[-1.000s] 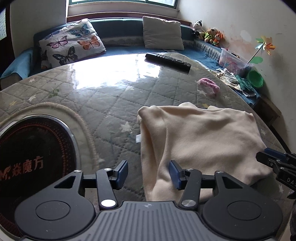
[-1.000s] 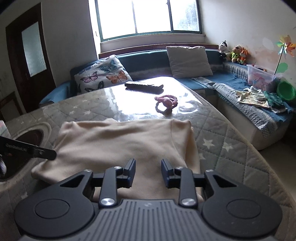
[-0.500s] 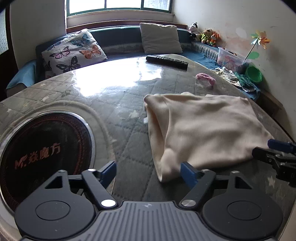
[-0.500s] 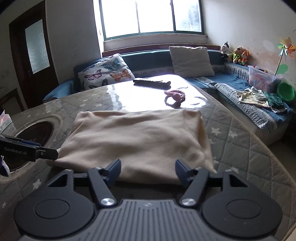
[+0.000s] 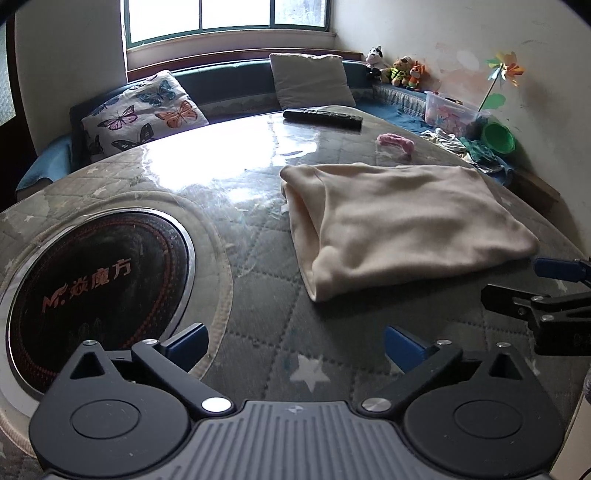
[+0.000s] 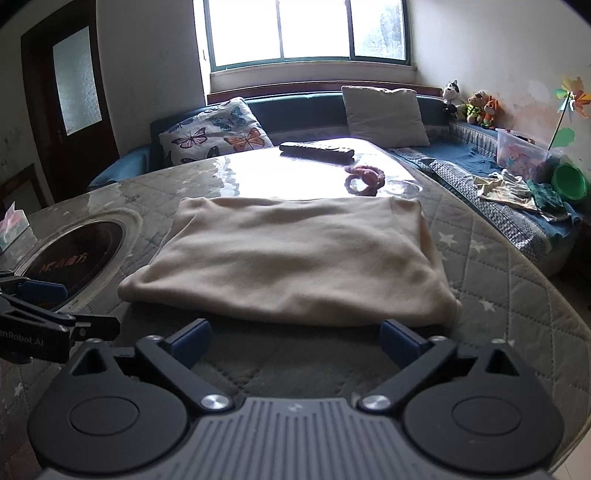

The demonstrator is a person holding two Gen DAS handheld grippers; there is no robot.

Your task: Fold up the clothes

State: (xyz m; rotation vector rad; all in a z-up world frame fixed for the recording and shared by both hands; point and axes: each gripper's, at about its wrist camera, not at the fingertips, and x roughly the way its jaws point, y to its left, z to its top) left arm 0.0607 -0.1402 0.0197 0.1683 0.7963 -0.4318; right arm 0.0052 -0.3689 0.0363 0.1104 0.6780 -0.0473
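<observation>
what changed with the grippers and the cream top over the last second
Both grippers let go and backed off: the left gripper and right gripper, narrowly spread over the cream folded garment a second ago, now stand wide open, short of its near edge. The garment lies flat and folded. The remote and pink hair tie stayed put.

Daylight pours through the window and throws white glare across the glossy table (washing out its pattern). Corners vignette black, edges bow with fisheye distortion, and the room stays dim.
</observation>
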